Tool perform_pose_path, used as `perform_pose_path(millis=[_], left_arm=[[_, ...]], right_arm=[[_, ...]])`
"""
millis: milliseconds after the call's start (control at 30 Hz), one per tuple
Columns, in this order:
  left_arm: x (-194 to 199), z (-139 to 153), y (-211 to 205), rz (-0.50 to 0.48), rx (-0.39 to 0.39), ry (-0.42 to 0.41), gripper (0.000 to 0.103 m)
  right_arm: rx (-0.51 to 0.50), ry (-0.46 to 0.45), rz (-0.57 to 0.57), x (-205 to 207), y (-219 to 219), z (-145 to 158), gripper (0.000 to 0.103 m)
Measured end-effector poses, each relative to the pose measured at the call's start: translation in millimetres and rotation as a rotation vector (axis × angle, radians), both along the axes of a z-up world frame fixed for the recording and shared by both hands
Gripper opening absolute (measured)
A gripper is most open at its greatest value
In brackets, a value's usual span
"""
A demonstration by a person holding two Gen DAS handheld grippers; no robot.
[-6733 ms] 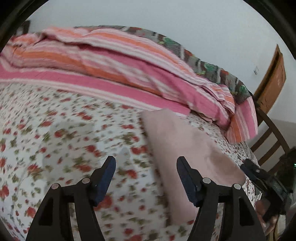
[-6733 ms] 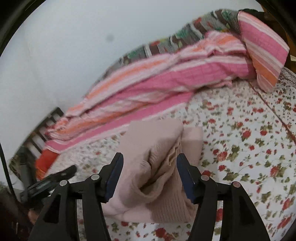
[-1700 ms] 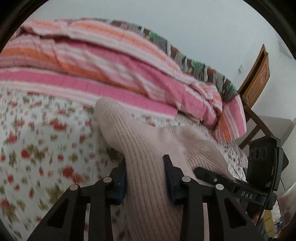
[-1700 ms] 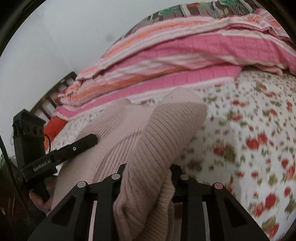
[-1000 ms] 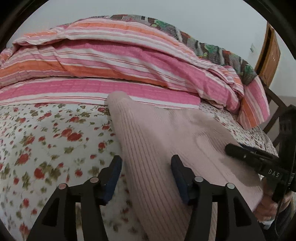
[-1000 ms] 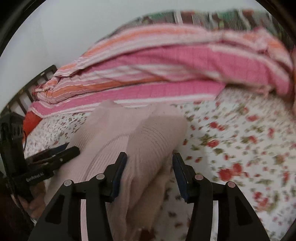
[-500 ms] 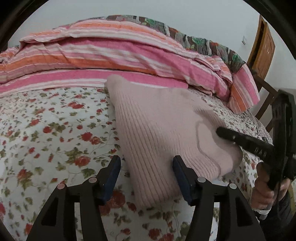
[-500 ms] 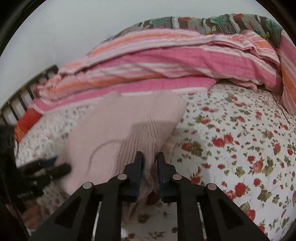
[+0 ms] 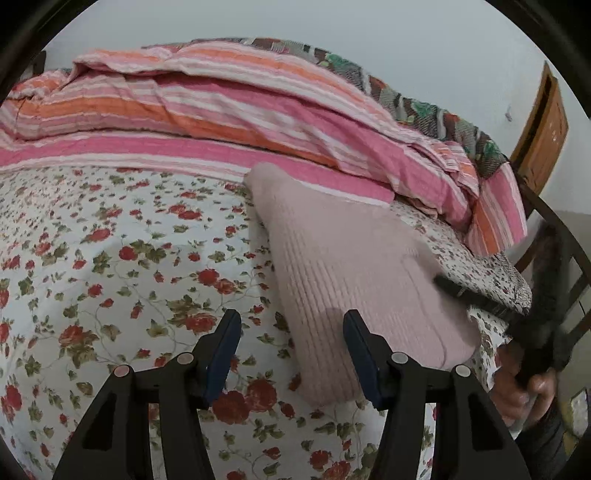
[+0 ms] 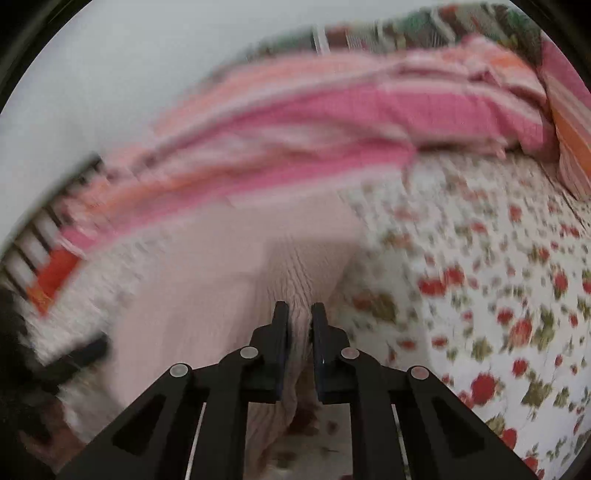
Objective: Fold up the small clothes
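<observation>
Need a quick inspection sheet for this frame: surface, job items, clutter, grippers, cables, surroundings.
Surface: bed with floral sheet, flat, patterned with red roses.
Job's things: one pink ribbed knit garment, folded, lying on the sheet with its far end near the blanket.
Clutter: striped pink and orange blanket bunched along the far side of the bed.
Grippers: left gripper open, nothing gripped, hovering at the garment's near left edge. Right gripper closing, its jaws nearly together with a fold of the garment's edge between them; its view is motion-blurred.
Cables: nothing seen.
Surroundings: plain pale wall; wooden headboard at right; slatted bed frame at the other end.
</observation>
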State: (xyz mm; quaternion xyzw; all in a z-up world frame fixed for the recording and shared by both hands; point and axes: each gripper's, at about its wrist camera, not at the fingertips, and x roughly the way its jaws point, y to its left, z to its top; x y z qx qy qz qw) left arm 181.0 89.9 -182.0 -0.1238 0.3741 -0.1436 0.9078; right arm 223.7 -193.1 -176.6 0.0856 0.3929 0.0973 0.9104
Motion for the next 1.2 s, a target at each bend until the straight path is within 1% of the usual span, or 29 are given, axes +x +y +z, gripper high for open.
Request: perform_pose_path(millis=[67, 100, 133, 200, 267, 333, 533, 667, 700, 800, 867, 933, 1033, 1133, 1200], left_arm=[[2.3, -3.4, -5.8, 0.006, 0.030, 0.013, 0.056], [2.9, -5.1, -9.8, 0.018, 0.063, 0.020, 0.056], [2.8, -6.6, -12.4, 0.026, 0.089, 0.022, 0.056], [-0.7, -6.0, -14.1, 0.027, 0.099, 0.008, 0.056], [-3.3, -3.0, -10.6, 0.019, 0.067, -0.002, 0.056], [-3.1, -0.9, -5.4, 0.023, 0.035, -0.007, 0.056], [13.2, 3.8, 9.8, 0.027, -0.057, 0.002, 0.056], [29.6, 5.6, 9.8, -0.002, -0.105, 0.001, 0.056], [35.4, 6.0, 8.1, -0.018, -0.114, 0.001, 0.056], [56.4, 6.9, 4.5, -0.023, -0.114, 0.008, 0.056], [75.6, 4.1, 3.6, -0.026, -0.132, 0.035, 0.055], [94.0, -0.5, 2.2, -0.017, -0.141, 0.061, 0.055], [122.6, -7.0, 1.0, -0.024, -0.157, 0.084, 0.055], [151.4, -15.2, 2.2, -0.023, -0.184, 0.115, 0.054], [170.4, -23.4, 3.5, -0.023, -0.213, 0.145, 0.054]], right_arm=[[-0.049, -0.032, -0.012, -5.2, 6.7, 0.8, 0.016], [-0.063, -0.049, -0.015, -9.3, 9.2, 6.4, 0.020], [-0.063, -0.053, -0.014, -11.4, 10.5, 9.9, 0.022], [-0.070, -0.072, -0.011, -17.1, 13.6, 18.9, 0.023], [-0.104, -0.098, 0.003, -25.0, 15.7, 27.7, 0.023], [-0.114, -0.115, 0.014, -30.6, 16.5, 32.0, 0.025], [-0.064, -0.131, 0.022, -43.6, 9.5, 35.6, 0.027], [-0.053, -0.139, 0.041, -46.9, 10.4, 36.3, 0.027], [-0.059, -0.139, 0.045, -47.0, 11.3, 36.1, 0.028], [-0.093, -0.150, 0.045, -44.7, 11.2, 33.3, 0.028], [-0.116, -0.164, 0.036, -42.2, 7.1, 29.8, 0.029], [-0.110, -0.165, 0.033, -38.8, 0.4, 24.9, 0.033], [-0.081, -0.166, 0.055, -37.8, -7.1, 20.4, 0.033], [-0.077, -0.193, 0.074, -41.0, -8.9, 20.5, 0.034], [-0.065, -0.208, 0.081, -40.8, -10.3, 19.8, 0.037]])
